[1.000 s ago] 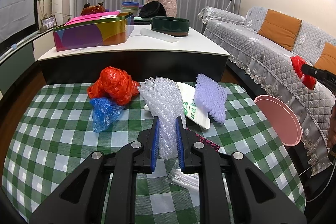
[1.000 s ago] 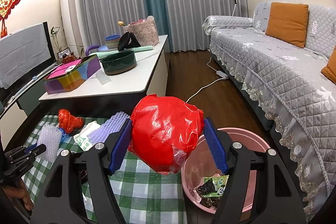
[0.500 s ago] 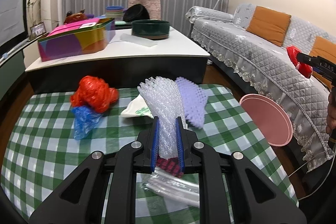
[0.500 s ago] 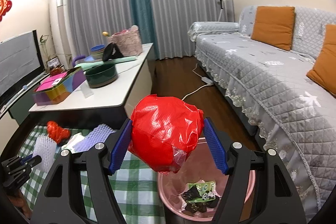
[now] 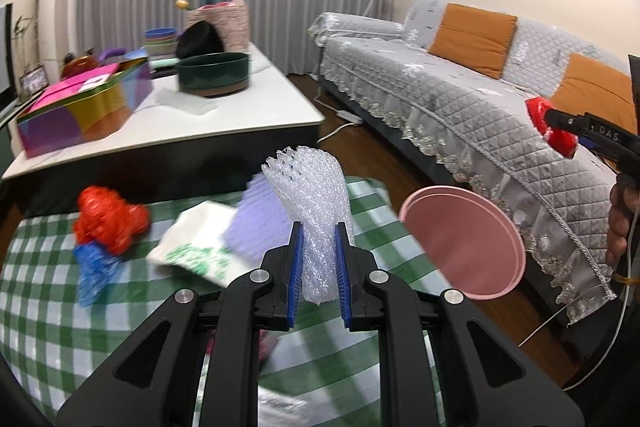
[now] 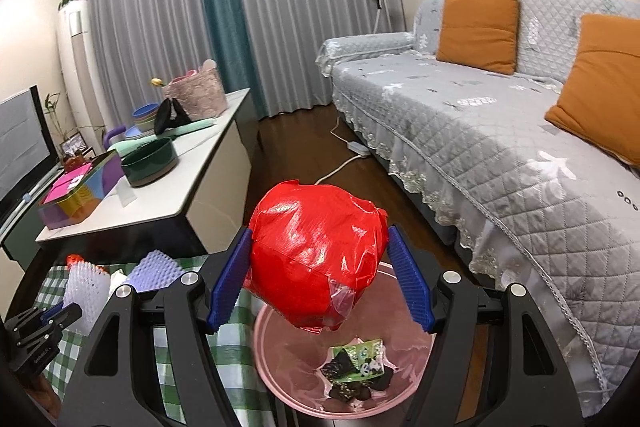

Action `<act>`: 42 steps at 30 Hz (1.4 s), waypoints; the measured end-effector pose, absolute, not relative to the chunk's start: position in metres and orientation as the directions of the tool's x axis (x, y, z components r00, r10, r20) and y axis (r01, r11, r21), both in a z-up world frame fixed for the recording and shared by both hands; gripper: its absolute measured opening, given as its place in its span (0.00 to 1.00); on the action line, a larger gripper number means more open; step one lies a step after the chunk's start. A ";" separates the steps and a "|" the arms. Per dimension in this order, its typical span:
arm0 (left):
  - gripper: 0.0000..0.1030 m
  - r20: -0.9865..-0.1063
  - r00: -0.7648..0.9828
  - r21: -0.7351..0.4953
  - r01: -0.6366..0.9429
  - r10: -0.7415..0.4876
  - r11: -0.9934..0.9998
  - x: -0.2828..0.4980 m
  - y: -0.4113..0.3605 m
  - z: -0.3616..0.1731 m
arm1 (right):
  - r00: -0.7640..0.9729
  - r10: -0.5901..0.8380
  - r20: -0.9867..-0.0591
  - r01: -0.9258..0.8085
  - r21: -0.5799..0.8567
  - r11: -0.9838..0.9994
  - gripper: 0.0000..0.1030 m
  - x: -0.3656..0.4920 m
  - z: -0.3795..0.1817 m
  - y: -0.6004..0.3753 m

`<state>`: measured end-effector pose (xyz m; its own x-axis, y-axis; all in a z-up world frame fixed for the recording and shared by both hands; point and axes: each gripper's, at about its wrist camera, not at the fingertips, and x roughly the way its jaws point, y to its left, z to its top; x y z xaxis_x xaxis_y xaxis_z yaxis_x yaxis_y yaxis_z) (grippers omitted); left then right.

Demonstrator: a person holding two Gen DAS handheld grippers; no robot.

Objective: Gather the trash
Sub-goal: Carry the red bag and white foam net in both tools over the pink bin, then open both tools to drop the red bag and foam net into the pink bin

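My right gripper [image 6: 320, 283] is shut on a crumpled red plastic bag [image 6: 316, 251] and holds it above the pink bin [image 6: 280, 383], which has dark wrappers in its bottom. My left gripper [image 5: 318, 267] is shut on a clear bubble-wrap piece [image 5: 316, 211] above the green checked tablecloth [image 5: 36, 307]. On the cloth lie a red bag [image 5: 108, 219], a blue bag [image 5: 94, 271], a white bag with green print [image 5: 196, 247] and a purple foam net [image 5: 248, 223]. The pink bin [image 5: 464, 247] stands right of the table.
A white coffee table [image 5: 240, 115] with a colourful tin [image 5: 80, 103] and a dark green bowl [image 5: 214, 73] stands behind. A grey sofa [image 5: 460, 95] with orange cushions runs along the right. A power strip [image 6: 356, 147] and cable lie on the wood floor.
My left gripper has swung right with the bubble wrap, nearer the pink bin. My right gripper has moved with the red bag to stand over the bin.
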<state>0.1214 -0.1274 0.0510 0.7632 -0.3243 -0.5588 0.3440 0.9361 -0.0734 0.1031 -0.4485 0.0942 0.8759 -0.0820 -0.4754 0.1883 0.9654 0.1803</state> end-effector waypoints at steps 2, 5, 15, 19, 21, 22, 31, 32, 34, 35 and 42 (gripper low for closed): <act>0.15 -0.558 0.757 -0.077 0.361 -0.340 0.929 0.125 -0.139 0.051 | 0.873 -0.090 -0.480 0.199 0.180 0.963 0.66 0.103 0.092 -0.454; 0.15 -0.560 0.745 -0.084 0.383 -0.362 0.920 0.131 -0.155 0.051 | 0.868 -0.102 -0.486 0.214 0.179 0.960 0.66 0.103 0.089 -0.462; 0.15 -0.574 0.702 -0.091 0.456 -0.421 0.885 0.153 -0.215 0.044 | 0.850 -0.145 -0.506 0.266 0.175 0.948 0.66 0.110 0.081 -0.482; 0.15 -0.583 0.680 -0.088 0.490 -0.444 0.867 0.159 -0.241 0.040 | 0.847 -0.154 -0.509 0.276 0.175 0.945 0.66 0.114 0.078 -0.487; 0.15 -0.589 0.668 -0.088 0.506 -0.454 0.858 0.162 -0.253 0.036 | 0.844 -0.155 -0.513 0.280 0.175 0.944 0.66 0.117 0.076 -0.489; 0.15 -0.593 0.661 -0.088 0.513 -0.459 0.854 0.164 -0.259 0.034 | 0.842 -0.155 -0.516 0.282 0.176 0.943 0.66 0.118 0.075 -0.490; 0.15 -0.615 0.629 -0.096 0.540 -0.477 0.836 0.175 -0.286 0.021 | 0.830 -0.158 -0.535 0.297 0.183 0.937 0.66 0.129 0.065 -0.498; 0.15 -0.617 0.625 -0.098 0.542 -0.478 0.835 0.176 -0.287 0.019 | 0.829 -0.158 -0.536 0.297 0.183 0.937 0.66 0.130 0.065 -0.498; 0.15 -0.619 0.614 -0.108 0.551 -0.490 0.828 0.178 -0.289 0.018 | 0.828 -0.159 -0.538 0.297 0.180 0.938 0.66 0.131 0.064 -0.498; 0.16 -0.622 0.601 -0.116 0.563 -0.502 0.818 0.178 -0.292 0.016 | 0.826 -0.160 -0.540 0.298 0.178 0.938 0.67 0.132 0.063 -0.498; 0.35 -0.628 0.596 -0.119 0.561 -0.500 0.819 0.177 -0.287 0.012 | 0.824 -0.178 -0.538 0.316 0.176 0.932 0.76 0.133 0.063 -0.498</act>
<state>0.1769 -0.2869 0.0122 0.5964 -0.4998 -0.6281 0.5610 0.8192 -0.1192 0.1328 -0.4976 0.0633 0.8239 -0.1777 -0.5382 0.3162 0.9321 0.1764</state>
